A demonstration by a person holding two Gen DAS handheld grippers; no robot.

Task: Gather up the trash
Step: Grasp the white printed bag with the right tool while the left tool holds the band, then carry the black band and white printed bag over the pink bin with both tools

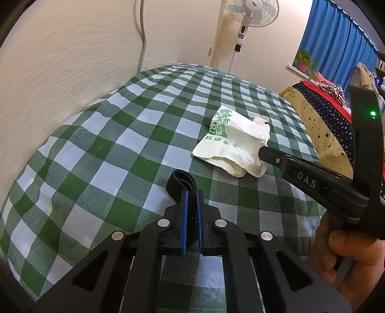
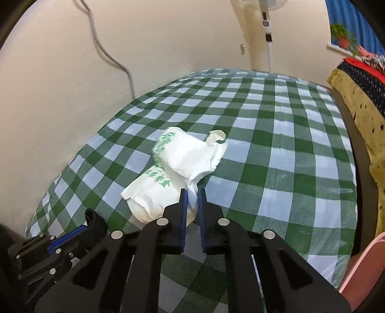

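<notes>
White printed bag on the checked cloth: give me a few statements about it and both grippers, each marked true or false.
1. The right gripper has closed on a fold of the white bag. True.
2. The left gripper is empty. False: it holds a folded black item.
3. The bag's print is red. False: it is green.
4. The bag lies on a green and white checked cloth. True.
5. A standing fan is behind the table. True.
</notes>
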